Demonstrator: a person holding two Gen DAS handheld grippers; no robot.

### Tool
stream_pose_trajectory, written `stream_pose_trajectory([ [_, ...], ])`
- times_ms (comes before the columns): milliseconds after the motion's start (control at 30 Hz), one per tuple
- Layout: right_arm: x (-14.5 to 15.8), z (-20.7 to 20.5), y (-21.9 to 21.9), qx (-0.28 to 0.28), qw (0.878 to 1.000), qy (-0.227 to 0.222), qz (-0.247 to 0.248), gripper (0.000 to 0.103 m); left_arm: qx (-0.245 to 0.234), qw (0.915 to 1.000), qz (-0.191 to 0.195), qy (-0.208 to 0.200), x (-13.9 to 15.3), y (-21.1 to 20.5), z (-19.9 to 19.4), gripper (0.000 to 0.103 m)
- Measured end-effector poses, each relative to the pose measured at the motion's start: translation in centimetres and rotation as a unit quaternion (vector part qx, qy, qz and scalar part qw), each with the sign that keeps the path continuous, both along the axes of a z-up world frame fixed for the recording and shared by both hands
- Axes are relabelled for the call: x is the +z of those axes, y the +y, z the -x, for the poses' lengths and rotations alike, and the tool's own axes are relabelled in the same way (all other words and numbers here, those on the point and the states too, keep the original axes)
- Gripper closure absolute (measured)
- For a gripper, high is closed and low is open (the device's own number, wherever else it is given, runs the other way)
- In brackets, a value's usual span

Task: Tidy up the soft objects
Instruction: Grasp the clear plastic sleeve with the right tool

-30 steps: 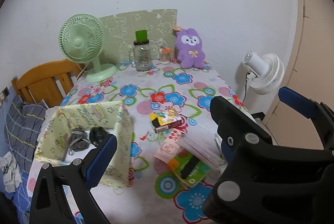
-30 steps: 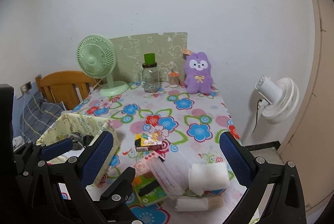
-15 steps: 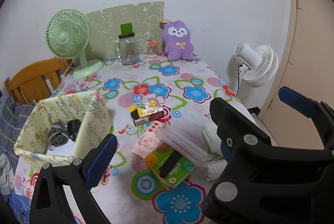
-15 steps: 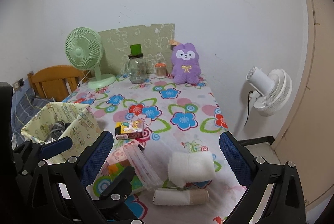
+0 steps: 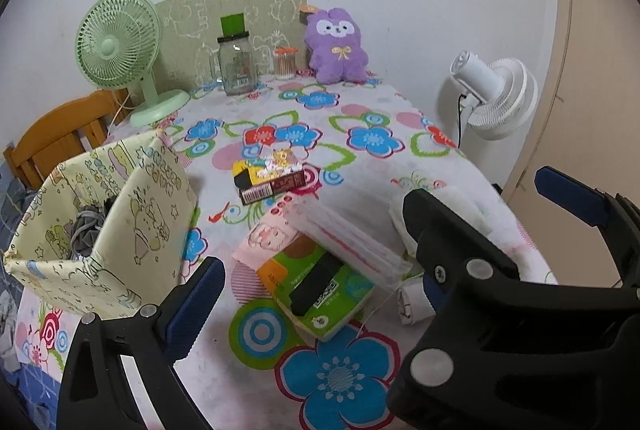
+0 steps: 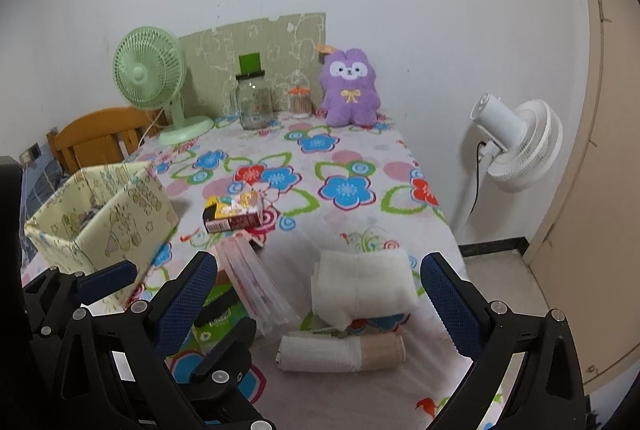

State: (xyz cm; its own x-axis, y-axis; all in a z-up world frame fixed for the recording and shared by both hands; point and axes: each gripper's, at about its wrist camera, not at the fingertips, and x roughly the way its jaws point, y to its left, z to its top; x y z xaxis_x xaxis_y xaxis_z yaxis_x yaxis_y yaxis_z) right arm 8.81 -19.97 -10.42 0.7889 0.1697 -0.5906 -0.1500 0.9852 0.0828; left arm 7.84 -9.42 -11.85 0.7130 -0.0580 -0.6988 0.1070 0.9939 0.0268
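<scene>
My right gripper [image 6: 320,306] wide open, empty, above folded white cloth [image 6: 364,284]; my left gripper [image 5: 376,242] open beside fabric bin [image 5: 120,230].

Floral-clothed table [image 6: 360,157], fabric bin [image 6: 100,218], folded cloth [image 6: 364,282], plush [image 6: 350,89], fan [image 6: 150,77]

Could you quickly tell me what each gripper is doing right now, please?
Left gripper: open, holding nothing.
Right gripper: open, holding nothing, above the folded white cloth.
</scene>
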Motion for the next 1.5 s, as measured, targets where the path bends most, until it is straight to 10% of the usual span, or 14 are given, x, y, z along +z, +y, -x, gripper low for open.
stream_pose_trajectory([
  [733, -4.3, -4.7, 4.0, 0.095, 0.993, 0.076, 0.013, 0.021, 0.012, 0.9985, -0.011, 0.053, -3.6, 2.2, -3.0, 0.003],
  [1033, -6.1, -6.2, 5.0, 0.129, 0.983, 0.134, -0.007, 0.057, 0.014, 0.9975, -0.005, 0.069, -4.4, 2.8, -3.4, 0.003],
  [1200, -5.9, -5.9, 5.2, 0.125, 0.984, 0.126, -0.003, 0.076, 0.012, 0.9978, -0.005, 0.065, -4.2, 2.7, -3.3, 0.003],
  [1500, -3.8, -5.1, 3.1, 0.08, 0.993, 0.085, 0.012, 0.078, -0.002, 0.9991, 0.002, 0.043, -3.0, 1.4, -3.3, 0.003],
])
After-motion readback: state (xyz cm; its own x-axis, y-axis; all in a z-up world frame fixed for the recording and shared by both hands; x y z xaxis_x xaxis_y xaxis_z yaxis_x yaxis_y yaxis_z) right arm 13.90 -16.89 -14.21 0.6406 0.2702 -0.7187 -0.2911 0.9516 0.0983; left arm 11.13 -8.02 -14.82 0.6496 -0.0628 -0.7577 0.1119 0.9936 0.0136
